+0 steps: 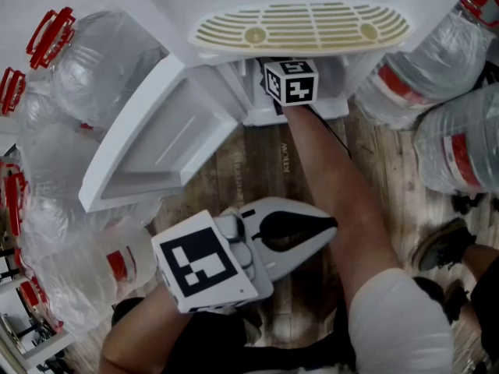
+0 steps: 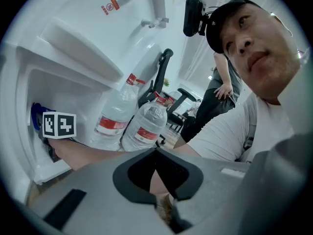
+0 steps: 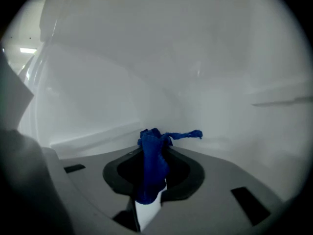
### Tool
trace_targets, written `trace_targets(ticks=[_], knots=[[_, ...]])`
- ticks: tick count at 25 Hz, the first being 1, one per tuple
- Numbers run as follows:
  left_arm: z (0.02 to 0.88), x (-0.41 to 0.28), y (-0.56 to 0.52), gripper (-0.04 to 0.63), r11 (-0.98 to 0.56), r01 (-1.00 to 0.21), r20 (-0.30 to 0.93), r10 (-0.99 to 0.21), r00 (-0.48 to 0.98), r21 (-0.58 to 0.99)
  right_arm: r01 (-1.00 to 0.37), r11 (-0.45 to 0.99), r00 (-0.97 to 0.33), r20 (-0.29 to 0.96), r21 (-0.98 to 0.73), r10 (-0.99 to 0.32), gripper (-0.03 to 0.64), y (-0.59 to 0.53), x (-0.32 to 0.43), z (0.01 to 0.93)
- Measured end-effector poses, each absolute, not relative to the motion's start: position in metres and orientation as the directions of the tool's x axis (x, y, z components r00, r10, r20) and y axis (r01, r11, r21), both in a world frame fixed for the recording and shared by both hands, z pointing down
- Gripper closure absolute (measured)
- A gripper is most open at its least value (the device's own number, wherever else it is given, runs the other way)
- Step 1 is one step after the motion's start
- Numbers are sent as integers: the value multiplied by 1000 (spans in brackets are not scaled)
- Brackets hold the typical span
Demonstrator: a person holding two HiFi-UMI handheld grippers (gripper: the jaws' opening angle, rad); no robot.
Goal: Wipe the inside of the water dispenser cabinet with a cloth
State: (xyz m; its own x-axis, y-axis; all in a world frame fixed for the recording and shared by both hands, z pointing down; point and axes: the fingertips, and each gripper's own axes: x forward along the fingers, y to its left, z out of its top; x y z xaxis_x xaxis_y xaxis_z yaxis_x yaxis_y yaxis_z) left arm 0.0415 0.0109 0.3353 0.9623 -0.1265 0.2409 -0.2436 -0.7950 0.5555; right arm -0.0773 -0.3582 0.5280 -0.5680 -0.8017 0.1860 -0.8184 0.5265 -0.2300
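The white water dispenser is seen from above, its cabinet door swung open to the left. My right gripper reaches into the cabinet, its tips hidden in the head view. In the right gripper view it is shut on a blue cloth, whose bunched end sticks out close to the white inner wall. The left gripper view shows that cloth inside the cabinet opening. My left gripper hangs low, outside the cabinet above the floor, shut with nothing in it.
Large clear water bottles with red caps crowd the left side and the right side of the dispenser. The floor is wood plank. A shoe rests at the right. An office chair and a standing person are behind.
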Motion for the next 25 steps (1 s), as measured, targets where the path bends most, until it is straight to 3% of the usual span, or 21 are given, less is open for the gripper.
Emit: trace_targets(ticks=[12,25], knots=[[336,40,11,600,-794,-241,240,-124,963,558,-835,517,-551,298,-188,-780,541,-354,-75,567],[337,43,9,600,-799,-236,237,-120,964,553,-749,637,-661,275,-184,-698,540,-311,-95,565]])
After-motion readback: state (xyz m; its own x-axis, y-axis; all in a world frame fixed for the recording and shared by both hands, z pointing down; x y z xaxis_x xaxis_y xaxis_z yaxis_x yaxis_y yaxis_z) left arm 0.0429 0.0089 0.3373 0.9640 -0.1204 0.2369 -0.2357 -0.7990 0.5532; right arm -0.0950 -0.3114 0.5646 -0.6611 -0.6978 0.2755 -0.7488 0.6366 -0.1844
